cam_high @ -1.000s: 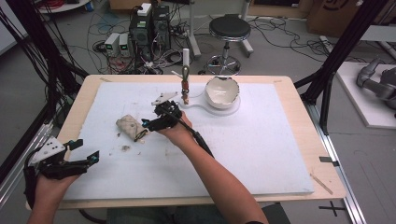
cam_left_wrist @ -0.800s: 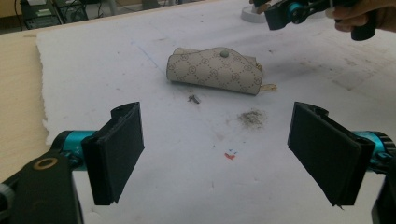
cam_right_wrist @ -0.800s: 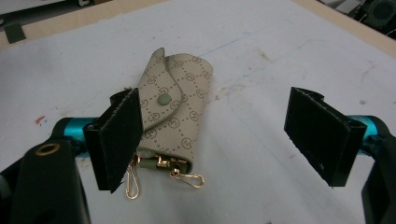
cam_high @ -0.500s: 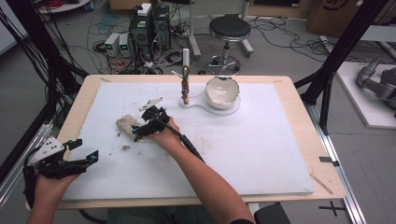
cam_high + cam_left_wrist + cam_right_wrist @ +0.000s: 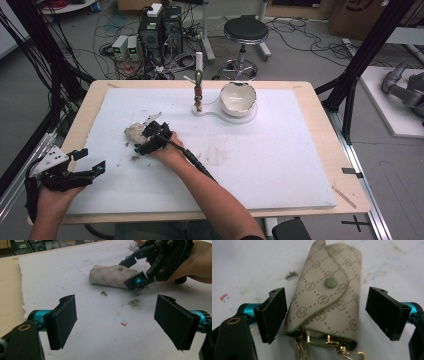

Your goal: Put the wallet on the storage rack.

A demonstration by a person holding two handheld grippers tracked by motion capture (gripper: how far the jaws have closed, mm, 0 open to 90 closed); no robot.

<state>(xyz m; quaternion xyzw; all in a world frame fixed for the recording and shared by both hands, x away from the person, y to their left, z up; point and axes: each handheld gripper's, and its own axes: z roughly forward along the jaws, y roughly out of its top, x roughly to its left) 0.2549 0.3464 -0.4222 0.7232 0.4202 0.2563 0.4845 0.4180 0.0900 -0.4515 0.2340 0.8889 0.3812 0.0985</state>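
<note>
Beige key pouch [image 5: 325,300] lies flat on white table mat [image 5: 280,150], left of centre, snap flap closed, gold clips at open end. Right gripper [image 5: 328,315] straddles pouch, jaws spread wide. Left gripper [image 5: 122,322] hovers near table's left edge, jaws apart, empty.

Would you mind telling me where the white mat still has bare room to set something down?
The right half of the white mat, from the right forearm to the mat's right edge, is bare. Crowded: far middle with the bowl and stand, and the left, where the right gripper straddles the key pouch.
</note>
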